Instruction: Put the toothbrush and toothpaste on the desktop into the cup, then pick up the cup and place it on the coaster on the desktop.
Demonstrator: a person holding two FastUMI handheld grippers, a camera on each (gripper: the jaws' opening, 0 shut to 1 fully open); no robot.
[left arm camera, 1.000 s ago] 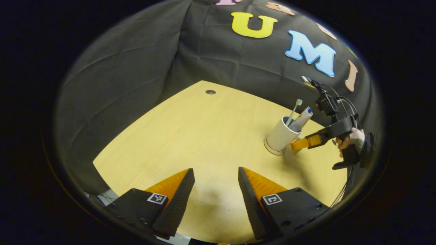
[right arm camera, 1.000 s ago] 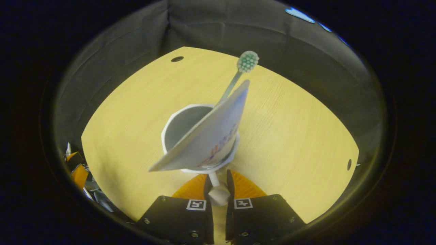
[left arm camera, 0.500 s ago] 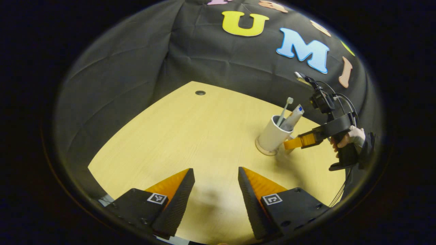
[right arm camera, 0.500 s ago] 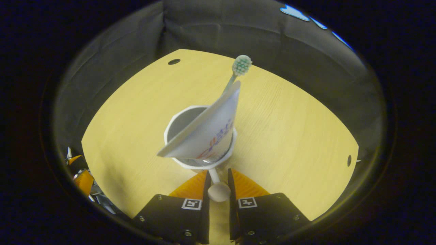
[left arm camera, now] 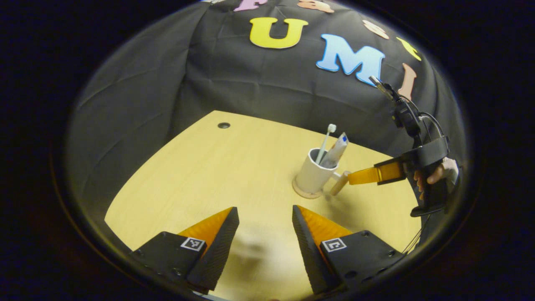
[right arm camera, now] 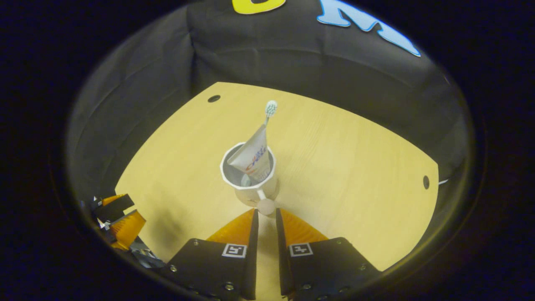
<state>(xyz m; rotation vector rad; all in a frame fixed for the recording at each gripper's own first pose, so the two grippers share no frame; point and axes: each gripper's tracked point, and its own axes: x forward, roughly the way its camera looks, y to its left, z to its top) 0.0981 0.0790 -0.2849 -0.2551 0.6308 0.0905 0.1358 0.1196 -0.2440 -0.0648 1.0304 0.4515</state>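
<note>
**Cup on the coaster, both tools off it**

Left gripper view: the left tool [left arm camera: 264,219] hangs low over the near part of the wooden table [left arm camera: 200,175], its two fingers spread wide with nothing between them. Farther back and to the right stands the white cup [left arm camera: 311,173], upright on a round coaster [left arm camera: 301,194] whose edge shows under its base. The toothbrush [left arm camera: 325,139] and the toothpaste [left arm camera: 336,148] both lean out of the cup, bristle head and tube end up, tilting to the right. The cup's handle [left arm camera: 338,183] sticks out toward the right tool [left arm camera: 353,179], whose fingertips come right up beside the handle's knob; whether they touch it cannot be told here. A hand [left arm camera: 434,177] grips that tool's body at the right edge, cables rising from its top.

Right gripper view: the right tool [right arm camera: 266,219] points at the cup [right arm camera: 250,190] from just behind the handle [right arm camera: 265,205]. Its fingers stand close together with a narrow gap, and the handle knob sits just past the fingertips, not between them. The toothpaste [right arm camera: 252,155] fills much of the cup's mouth, and the toothbrush [right arm camera: 270,110] rises behind it. At the lower left edge the left tool [right arm camera: 119,217] shows, well apart from the cup.
</note>
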